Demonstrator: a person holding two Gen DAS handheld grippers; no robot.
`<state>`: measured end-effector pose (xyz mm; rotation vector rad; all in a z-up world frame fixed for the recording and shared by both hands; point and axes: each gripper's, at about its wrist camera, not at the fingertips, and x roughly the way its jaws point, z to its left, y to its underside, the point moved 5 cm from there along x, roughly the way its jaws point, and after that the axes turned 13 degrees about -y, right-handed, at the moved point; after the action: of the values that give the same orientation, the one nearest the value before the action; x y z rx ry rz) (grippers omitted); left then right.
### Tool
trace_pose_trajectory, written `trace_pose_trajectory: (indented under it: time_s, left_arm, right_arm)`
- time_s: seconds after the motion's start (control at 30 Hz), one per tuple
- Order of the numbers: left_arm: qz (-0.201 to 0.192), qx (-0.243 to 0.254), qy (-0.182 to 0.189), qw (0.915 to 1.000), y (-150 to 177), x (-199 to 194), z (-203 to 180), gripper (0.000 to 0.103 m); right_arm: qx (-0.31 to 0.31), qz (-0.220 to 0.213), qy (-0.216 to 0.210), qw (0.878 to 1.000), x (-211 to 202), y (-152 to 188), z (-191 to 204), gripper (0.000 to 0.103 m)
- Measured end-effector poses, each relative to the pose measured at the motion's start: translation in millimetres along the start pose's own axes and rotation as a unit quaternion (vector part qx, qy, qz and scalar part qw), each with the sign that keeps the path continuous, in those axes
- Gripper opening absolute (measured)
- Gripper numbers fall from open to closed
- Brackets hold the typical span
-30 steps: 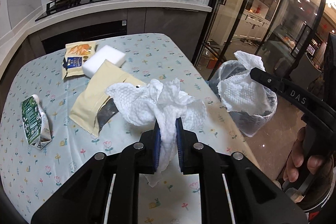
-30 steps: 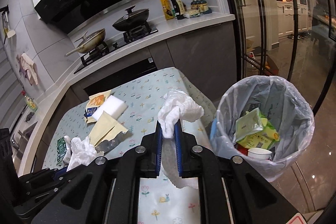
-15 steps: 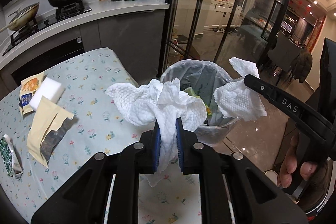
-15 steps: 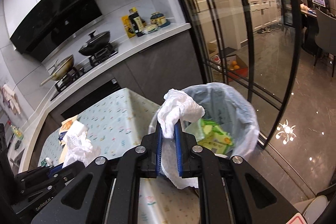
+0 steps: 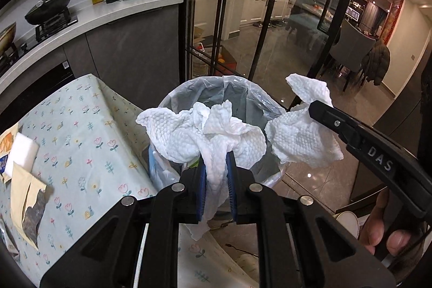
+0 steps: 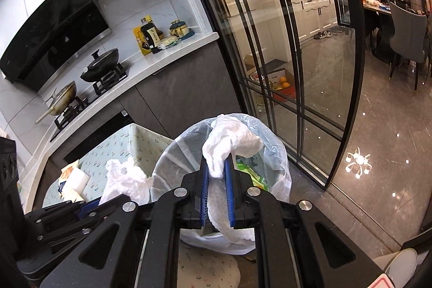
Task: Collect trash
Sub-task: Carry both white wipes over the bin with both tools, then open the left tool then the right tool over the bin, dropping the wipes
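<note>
**Inspector:** Crumpled white embossed paper towel [image 5: 205,136], first item: it sits pinched between the blue pads of the left gripper [image 5: 216,169], jaws clenched on its lower fold, with the loose ends spreading above and a tail hanging below the fingers.

**Recorder:** And the second item?

**Inspector:** Second crumpled white paper towel [image 6: 229,142]: clamped in the right gripper [image 6: 216,174], jaws likewise closed on it, a loop of paper drooping beneath the pads. The left wrist view shows that same gripper from the side, marked "DAS", with a person's hand [image 5: 383,228] around its handle at the lower right.

**Recorder:** Position relative to the receptacle?

**Inspector:** Both towels are held over the round trash bin lined with a translucent plastic bag [image 6: 272,142]. The bin stands on the floor just beside the table edge. Green packaging [image 6: 251,172] lies inside it.

**Recorder:** Table condition?

**Inspector:** Pale blue floral tablecloth [image 5: 81,131] covers it. Remaining on it, to the left: a torn beige paper envelope [image 5: 24,196], a white rectangular sponge block [image 5: 20,153], and an orange-printed snack packet [image 6: 66,174] behind it.

**Recorder:** Beyond that?

**Inspector:** White kitchen counter [image 5: 113,15] carrying a lidded black wok on a gas hob [image 6: 101,66], a second pan [image 6: 60,99], and a dark sauce bottle [image 6: 151,37]. To the right, black-framed glass doors [image 6: 283,72].
</note>
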<state>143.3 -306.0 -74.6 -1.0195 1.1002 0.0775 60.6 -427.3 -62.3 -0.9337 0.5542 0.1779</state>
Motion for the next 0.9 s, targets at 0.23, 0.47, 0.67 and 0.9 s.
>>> trace_pose_trajectory:
  time_s: [0.23, 0.47, 0.67, 0.9]
  left_arm:
    - [0.017, -0.005, 0.001, 0.9998, -11, 23, -2, 0.015]
    - [0.011, -0.005, -0.006, 0.9999, -20, 30, -4, 0.026]
    - [-0.009, -0.016, -0.013, 0.9997, -33, 27, 1, 0.063]
    - [-0.017, -0.052, -0.021, 0.9983, -33, 17, 26, 0.075]
  right_arm:
    - [0.003, 0.004, 0.0, 1.0, 10, -5, -6, 0.011]
    - [0.003, 0.003, 0.002, 1.0, 16, -10, -7, 0.011]
    - [0.004, 0.003, 0.001, 1.0, 19, -12, -6, 0.011]
    - [-0.003, 0.013, -0.011, 1.0, 30, -14, 6, 0.022]
